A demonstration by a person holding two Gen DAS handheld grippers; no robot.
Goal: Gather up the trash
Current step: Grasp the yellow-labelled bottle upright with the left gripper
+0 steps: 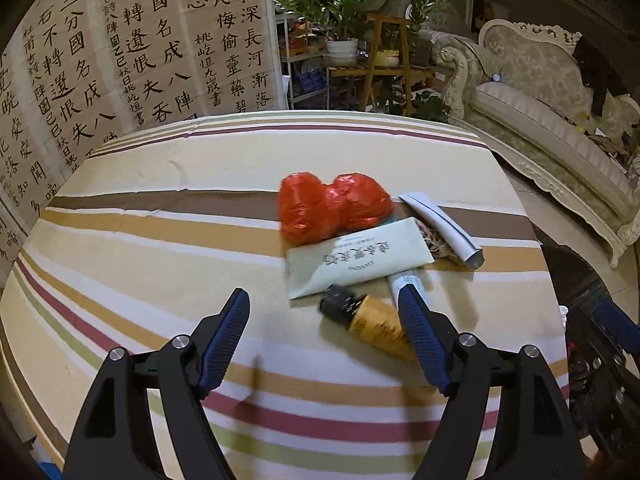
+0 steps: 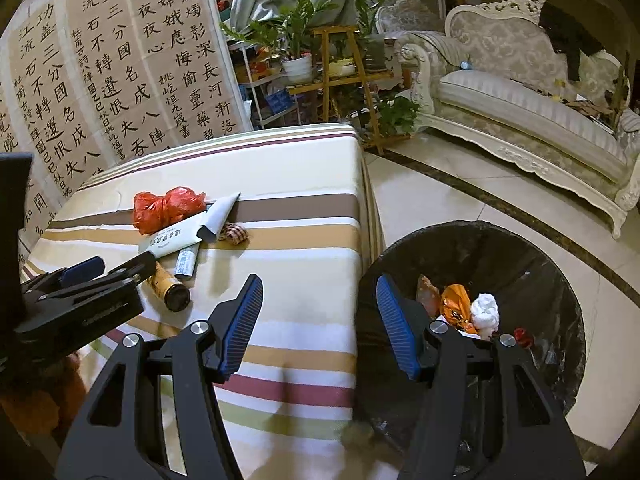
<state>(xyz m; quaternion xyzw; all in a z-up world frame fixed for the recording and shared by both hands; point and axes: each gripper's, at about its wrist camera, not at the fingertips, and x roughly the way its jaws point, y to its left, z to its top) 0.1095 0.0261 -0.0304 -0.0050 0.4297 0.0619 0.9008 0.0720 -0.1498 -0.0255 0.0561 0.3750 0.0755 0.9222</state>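
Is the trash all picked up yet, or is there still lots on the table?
Some is done: the black bin already holds an orange wrapper and a white wad. Nothing is in hand; the left claw and right claw are both open. Left on the table: the red bag, pale envelope and small bottle.

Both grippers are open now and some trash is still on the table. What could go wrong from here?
The small bottle lies on its side by the left gripper; a nudge from a finger could roll it away. The pale envelope overlaps other pieces, so lifting it may drag them. The trash bin sits below the table's edge, so an early release could miss.
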